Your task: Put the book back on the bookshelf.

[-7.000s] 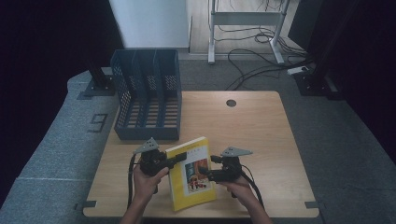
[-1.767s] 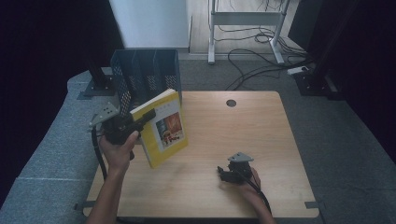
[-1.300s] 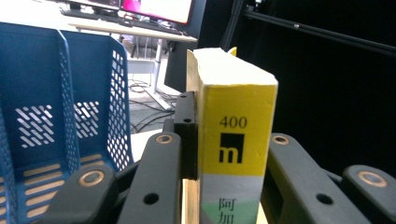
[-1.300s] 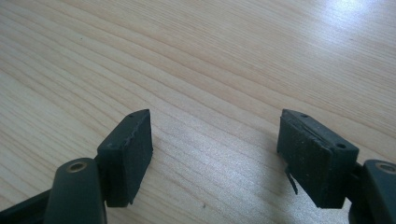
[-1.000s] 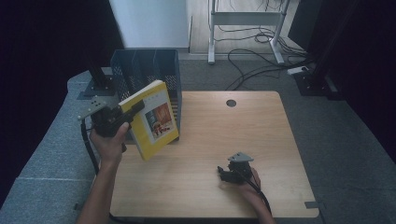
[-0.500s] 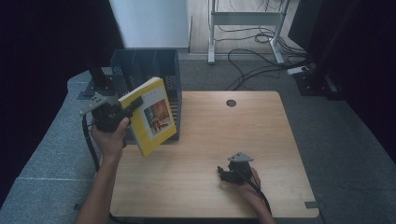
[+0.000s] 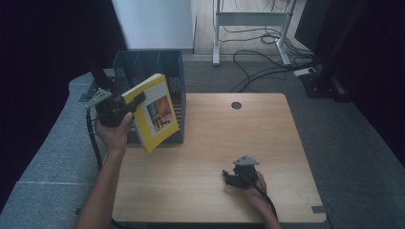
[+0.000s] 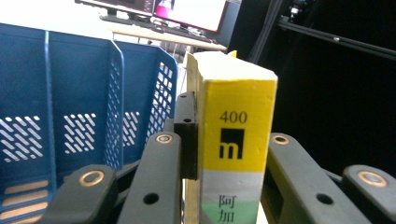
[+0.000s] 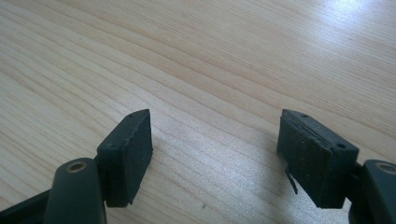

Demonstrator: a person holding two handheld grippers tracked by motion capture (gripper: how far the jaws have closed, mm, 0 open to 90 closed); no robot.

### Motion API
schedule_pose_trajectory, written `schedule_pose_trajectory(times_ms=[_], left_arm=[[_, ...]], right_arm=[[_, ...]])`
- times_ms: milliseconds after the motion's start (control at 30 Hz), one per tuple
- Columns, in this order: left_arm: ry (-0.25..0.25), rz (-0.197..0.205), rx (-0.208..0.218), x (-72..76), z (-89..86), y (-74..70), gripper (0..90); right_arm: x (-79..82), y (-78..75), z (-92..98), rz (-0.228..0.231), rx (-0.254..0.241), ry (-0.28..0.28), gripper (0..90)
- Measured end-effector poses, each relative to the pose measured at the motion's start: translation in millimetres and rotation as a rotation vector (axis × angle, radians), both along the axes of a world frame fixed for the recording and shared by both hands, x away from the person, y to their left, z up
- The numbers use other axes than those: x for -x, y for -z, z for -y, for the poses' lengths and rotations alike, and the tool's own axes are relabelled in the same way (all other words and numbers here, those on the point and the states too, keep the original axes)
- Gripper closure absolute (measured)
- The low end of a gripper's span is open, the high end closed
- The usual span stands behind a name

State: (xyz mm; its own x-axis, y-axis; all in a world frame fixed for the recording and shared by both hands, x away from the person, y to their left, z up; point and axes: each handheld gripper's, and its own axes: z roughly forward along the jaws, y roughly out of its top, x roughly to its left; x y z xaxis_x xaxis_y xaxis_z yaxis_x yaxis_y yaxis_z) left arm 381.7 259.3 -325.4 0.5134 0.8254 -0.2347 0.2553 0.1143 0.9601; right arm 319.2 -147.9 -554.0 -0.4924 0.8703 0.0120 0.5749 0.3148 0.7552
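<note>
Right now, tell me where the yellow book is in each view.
High view: the book is at left, tilted, held up by the left gripper in front of the blue rack.
Left gripper view: the book's spine stands upright at centre, clamped between the jaws.
Right gripper view: bare table between the right gripper's open jaws; no book here.
Shared landmark: the blue rack, beside the book.

A light wooden tabletop (image 7: 267, 143) has a round cable hole (image 7: 236, 105) near its far edge. Behind it, on grey carpet (image 7: 363, 138), black cables (image 7: 267, 52) trail around a white desk frame (image 7: 250, 19). Monitors (image 8: 187, 11) glow beyond.
</note>
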Motion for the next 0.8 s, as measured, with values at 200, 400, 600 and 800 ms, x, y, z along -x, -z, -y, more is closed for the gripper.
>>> schedule_pose_trajectory(times_ms=[200,400,600,800], left_arm=[[-0.015,-0.007,0.004,-5.1,-2.6,1.7,75.5],[-0.028,-0.012,-0.003,-9.5,-2.9,2.1,75.5],[-0.039,-0.012,-0.003,-14.4,-1.3,2.6,75.4],[-0.054,-0.019,-0.015,-20.6,2.4,5.4,75.4]], right_arm=[[0.0,0.0,0.0,0.001,0.000,0.000,26.2],[0.0,0.1,-0.1,0.002,-0.001,0.001,26.1],[0.0,0.1,-0.1,0.001,-0.001,0.001,26.1],[-0.1,0.1,-0.1,0.002,-0.001,0.001,26.1]])
